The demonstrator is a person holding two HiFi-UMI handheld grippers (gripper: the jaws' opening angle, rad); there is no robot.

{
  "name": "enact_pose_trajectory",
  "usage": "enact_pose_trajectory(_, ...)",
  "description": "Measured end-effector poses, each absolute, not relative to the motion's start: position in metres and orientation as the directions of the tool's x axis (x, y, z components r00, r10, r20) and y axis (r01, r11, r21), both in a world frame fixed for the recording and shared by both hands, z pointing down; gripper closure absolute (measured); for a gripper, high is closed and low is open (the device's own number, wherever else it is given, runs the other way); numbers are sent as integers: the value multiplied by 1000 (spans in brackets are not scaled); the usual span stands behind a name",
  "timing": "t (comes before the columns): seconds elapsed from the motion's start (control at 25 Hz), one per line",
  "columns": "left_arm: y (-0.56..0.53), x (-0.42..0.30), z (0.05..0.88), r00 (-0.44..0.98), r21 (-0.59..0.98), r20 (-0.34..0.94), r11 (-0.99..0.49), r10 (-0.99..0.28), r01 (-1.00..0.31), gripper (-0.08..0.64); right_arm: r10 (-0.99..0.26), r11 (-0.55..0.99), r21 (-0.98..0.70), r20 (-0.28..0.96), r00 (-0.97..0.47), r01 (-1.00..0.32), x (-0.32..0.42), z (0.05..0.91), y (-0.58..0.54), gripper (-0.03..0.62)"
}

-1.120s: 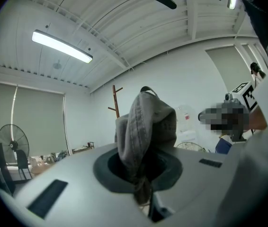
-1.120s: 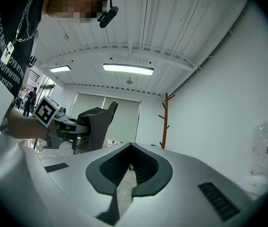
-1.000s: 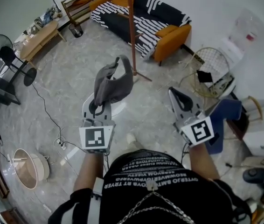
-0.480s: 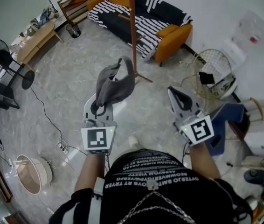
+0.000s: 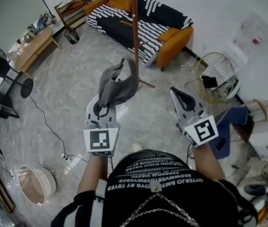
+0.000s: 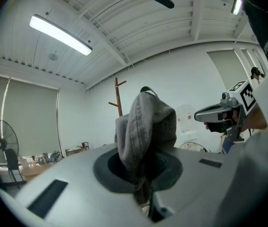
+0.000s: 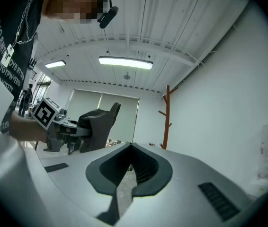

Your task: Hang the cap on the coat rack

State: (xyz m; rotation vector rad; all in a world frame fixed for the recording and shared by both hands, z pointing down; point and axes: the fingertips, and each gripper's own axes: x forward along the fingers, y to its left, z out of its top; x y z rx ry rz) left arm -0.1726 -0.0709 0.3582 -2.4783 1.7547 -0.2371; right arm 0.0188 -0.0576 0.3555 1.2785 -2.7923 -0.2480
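Note:
A crumpled grey cap point(image 5: 118, 83) stands up out of my left gripper point(image 5: 105, 106), which is shut on its lower edge. In the left gripper view the cap point(image 6: 146, 126) fills the middle, pinched between the jaws of that gripper point(image 6: 142, 186). The brown wooden coat rack point(image 5: 134, 32) rises just beyond the cap, its pegs showing in the left gripper view point(image 6: 118, 97) and the right gripper view point(image 7: 166, 117). My right gripper point(image 5: 178, 98) is held level to the right, shut and empty point(image 7: 130, 151). It sees the cap point(image 7: 98, 126) to its left.
A black-and-white striped sofa point(image 5: 138, 20) with orange cushions stands behind the rack. A fan point(image 5: 6, 70) and low wooden table point(image 5: 33, 41) are at the left. A woven basket point(image 5: 35, 186) and cable point(image 5: 53, 131) lie on the floor. A wire frame point(image 5: 214, 72) and blue chair point(image 5: 228, 119) stand at the right.
The floor and basket have slid down the head view: the person has stepped a little towards the coat rack. Both grippers keep their pose, the cap still held.

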Motion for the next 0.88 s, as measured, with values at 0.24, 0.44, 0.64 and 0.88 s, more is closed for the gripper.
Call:
enact_pose_trajectory(0.24, -85, -183, 363, 344, -174, 76, -352, -936, -920, 546, -760, 638, 156, -30, -649, -754, 5, 354, -69, 598)
enact_pose_trajectory(0.44, -91, -195, 363, 346, -167, 74, -354, -935, -920, 546, -763, 637, 144, -24, -646, -758, -7, 354, -75, 598)
enact_pose_trajectory(0.64, -94, -197, 370, 339, -156, 91, -350, -936, -924, 546, -764, 638, 146, -6, -646, -756, -5, 360, -75, 598)
enact_pose_trajectory(0.88, -104, -182, 378, 350, -145, 99, -362, -931, -921, 546, -769, 633, 129, -1, -639, -763, 12, 368, -84, 598)
